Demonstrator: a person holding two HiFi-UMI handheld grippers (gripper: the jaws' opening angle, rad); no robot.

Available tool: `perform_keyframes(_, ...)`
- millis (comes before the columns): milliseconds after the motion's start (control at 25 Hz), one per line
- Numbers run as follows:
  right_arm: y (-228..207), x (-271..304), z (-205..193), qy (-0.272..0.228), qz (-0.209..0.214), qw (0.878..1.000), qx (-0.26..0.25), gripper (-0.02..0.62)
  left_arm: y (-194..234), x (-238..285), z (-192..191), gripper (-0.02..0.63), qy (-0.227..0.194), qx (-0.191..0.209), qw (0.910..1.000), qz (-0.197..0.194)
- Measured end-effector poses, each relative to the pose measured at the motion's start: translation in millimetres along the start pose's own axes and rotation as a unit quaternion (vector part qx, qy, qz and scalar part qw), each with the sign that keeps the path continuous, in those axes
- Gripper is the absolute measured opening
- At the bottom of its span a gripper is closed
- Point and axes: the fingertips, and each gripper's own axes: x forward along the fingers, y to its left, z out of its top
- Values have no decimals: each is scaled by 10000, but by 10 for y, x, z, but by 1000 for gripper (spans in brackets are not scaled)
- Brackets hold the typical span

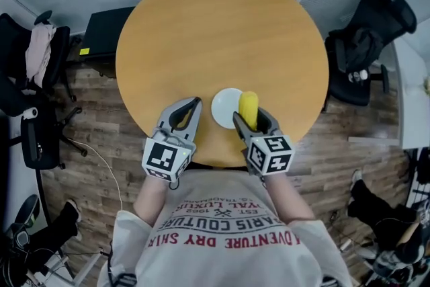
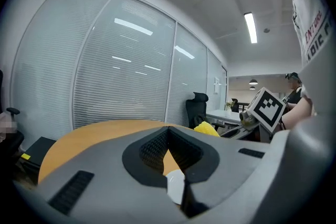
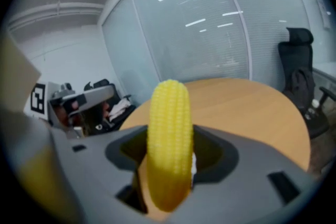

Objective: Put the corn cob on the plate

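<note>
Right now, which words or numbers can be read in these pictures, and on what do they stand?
"EST. 1962": person's shirt, upside down in the head view.
"COUTURE": same shirt.
"ADVENTURE DRY": same shirt, line ends cut off.
"ENTUR": shirt edge in the left gripper view, partly cut off.
Marker cubes: patterns, no words.

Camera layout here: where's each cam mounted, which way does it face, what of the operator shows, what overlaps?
Head view: on the person's head, looking steeply down at the table and plate; shirt, left tongs and right tongs show.
Left gripper view: on the left tongs, looking along shut, empty jaws across the table towards a glass wall; shirt at upper right.
Right gripper view: on the right tongs, looking along jaws shut on the corn cob.
Shared: each gripper view catches the other tongs; all see the table.
</note>
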Motion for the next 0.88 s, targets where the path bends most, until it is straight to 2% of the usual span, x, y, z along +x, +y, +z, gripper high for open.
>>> perform_keyframes(200, -201, 449, -334, 634, -179, 9974, 302, 264, 202, 131, -272, 34, 222, -164, 9996, -32)
perform_keyframes(400, -404, 785, -699, 1270, -342, 9911, 210, 264, 299, 252, -472, 34, 428, -284, 9987, -41)
perform_keyframes(560, -415, 961, -934, 1693, -271, 9851, 133, 264, 359, 309, -620, 34, 632, -307, 9975, -27)
perform_keyframes(880, -462, 1172, -1167, 2180, -343, 9754, 11, 264, 409, 350, -741, 34, 867, -447, 9952, -90)
